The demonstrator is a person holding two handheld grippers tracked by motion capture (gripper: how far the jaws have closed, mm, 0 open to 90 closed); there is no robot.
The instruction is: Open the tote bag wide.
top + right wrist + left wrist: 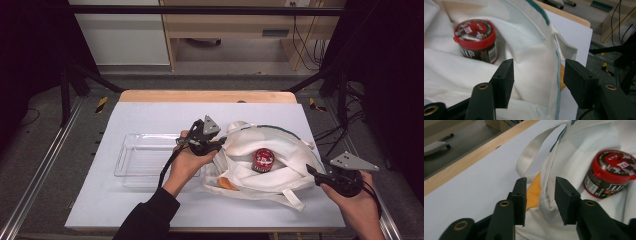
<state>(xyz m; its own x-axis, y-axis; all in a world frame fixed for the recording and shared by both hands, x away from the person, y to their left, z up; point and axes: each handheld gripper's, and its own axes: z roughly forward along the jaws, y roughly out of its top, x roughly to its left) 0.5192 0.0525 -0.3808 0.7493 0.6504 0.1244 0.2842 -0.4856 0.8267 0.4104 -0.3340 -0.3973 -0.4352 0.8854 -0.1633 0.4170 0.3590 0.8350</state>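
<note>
A white cloth bag [280,145] with a green-trimmed edge lies crumpled right of the table's middle. A red-lidded candy tub [263,160] rests in the bag's mouth, also seen as the tub [610,173] and the tub [476,41]. An orange item [227,184] pokes out at the bag's near left corner. My left gripper [220,142] is at the bag's left edge. Its jaws stand open around the bag's hem [549,182] without pinching it. My right gripper [311,171] is at the bag's right side, open, with a fold of the bag [536,57] loose between the jaws.
A clear plastic tray [120,162] stands left of the bag, under the left hand. The bag's handle loop [529,157] lies on the white tabletop [150,115]. A wooden strip [207,96] marks the far edge. Black frame posts stand at both sides.
</note>
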